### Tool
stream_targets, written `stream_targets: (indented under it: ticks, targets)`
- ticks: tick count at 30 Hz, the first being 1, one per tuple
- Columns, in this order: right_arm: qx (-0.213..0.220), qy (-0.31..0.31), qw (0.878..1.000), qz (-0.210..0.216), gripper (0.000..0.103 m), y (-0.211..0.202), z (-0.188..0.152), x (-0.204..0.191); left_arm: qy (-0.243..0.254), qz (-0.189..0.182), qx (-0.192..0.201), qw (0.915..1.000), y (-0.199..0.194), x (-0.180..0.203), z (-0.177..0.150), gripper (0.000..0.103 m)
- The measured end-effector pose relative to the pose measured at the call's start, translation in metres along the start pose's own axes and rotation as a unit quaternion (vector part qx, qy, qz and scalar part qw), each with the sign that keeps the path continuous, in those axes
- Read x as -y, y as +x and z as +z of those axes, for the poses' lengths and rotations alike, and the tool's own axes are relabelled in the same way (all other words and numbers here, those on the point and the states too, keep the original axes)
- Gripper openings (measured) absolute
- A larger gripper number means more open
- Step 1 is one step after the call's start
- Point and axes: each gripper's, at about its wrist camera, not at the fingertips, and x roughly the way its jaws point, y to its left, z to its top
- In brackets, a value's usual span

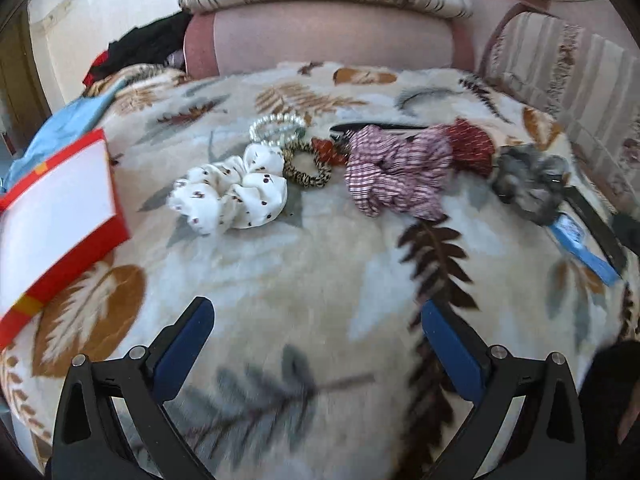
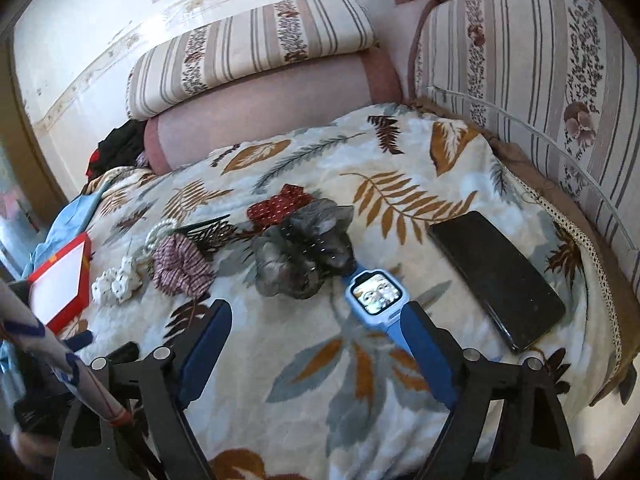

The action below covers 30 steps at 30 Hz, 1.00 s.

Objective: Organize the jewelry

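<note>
Hair accessories lie in a row on a leaf-patterned blanket [image 1: 304, 264]. A white dotted scrunchie [image 1: 230, 192], a pearl bracelet [image 1: 276, 130], a leopard hair tie [image 1: 306, 168], a pink striped scrunchie [image 1: 396, 172], a red scrunchie [image 1: 474, 144] and a grey scrunchie [image 1: 528, 184] show in the left wrist view. A blue watch [image 2: 378, 296] lies by the grey scrunchie [image 2: 304, 252]. A red box with a white inside [image 1: 56, 216] sits at the left. My left gripper [image 1: 316, 336] is open and empty, short of the row. My right gripper [image 2: 316, 332] is open and empty, its right finger [image 2: 428, 352] next to the watch strap.
A black phone [image 2: 496, 276] lies right of the watch. A black comb [image 1: 380, 127] lies behind the scrunchies. Striped cushions [image 2: 248, 52] and a pink bolster [image 1: 332, 40] bound the far side. Blue cloth [image 1: 60, 132] and dark clothes [image 1: 148, 46] lie at the left.
</note>
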Motion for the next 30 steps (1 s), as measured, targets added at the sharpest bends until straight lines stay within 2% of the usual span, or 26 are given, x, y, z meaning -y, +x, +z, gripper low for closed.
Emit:
stream_targets:
  ticks: [5, 14, 30]
  targets:
    - [0.007, -0.020, 1.000, 0.006, 0.089, -0.010, -0.013, -0.014, 0.000, -0.003, 0.037, 0.9993, -0.037, 0.000, -0.004, 0.103]
    - [0.011, -0.023, 1.000, 0.005, 0.089, -0.028, -0.030, -0.018, 0.000, -0.011, 0.078, 0.9969, -0.077, 0.000, 0.000, 0.103]
    - [0.006, -0.021, 1.000, 0.005, 0.089, -0.026, -0.033, -0.016, 0.012, -0.005, 0.068, 0.9976, -0.074, 0.005, -0.005, 0.103]
